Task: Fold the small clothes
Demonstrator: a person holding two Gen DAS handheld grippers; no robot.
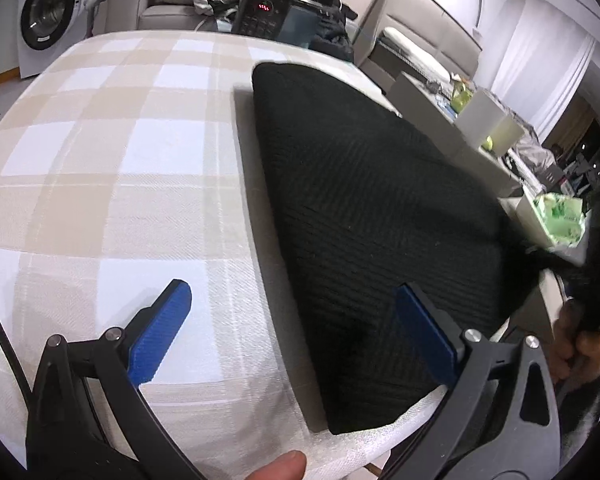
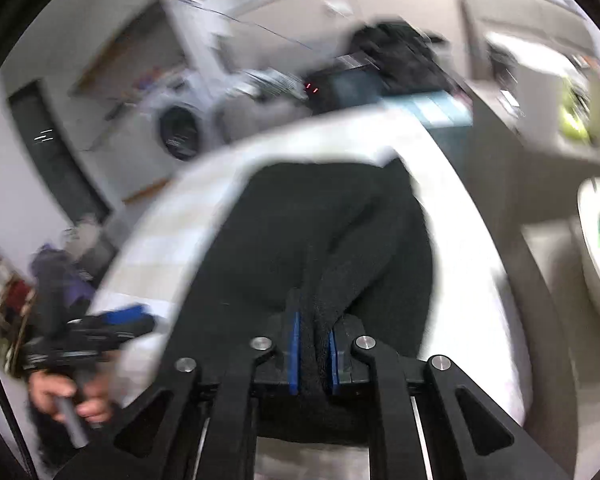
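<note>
**Right jaws pinch the black knit; left jaws stand spread over the desk**

The black ribbed knit garment (image 1: 372, 216) lies on a thin grey rectangular board (image 1: 247, 184) along the right side of the desk, which is covered by a beige-and-white checked cloth (image 1: 112, 168). In the left wrist view the garment's right edge runs off past the desk's right edge and is lost in dark blur, so its full outline cannot be made out. Its near corner sits close to the desk's near edge.

The left gripper (image 1: 292, 332) hangs over the near part of the desk with its jaws spread wide and nothing between them; one blue pad is over the checked cloth, the other over the garment. A fingertip cuts in at the bottom edge.

The right wrist view is heavily smeared. The right gripper (image 2: 313, 354) has its jaws pressed together on a raised fold of the garment, which climbs from the desk in a ridge. Below the jaws the fabric is hidden by the gripper's black frame.

The left half of the desk, up to its far left corner, shows only bare cloth. Beyond the far edge the dark appliance with red lit digits (image 1: 278, 14) and a white washing machine (image 1: 48, 20) stand well apart.
</note>
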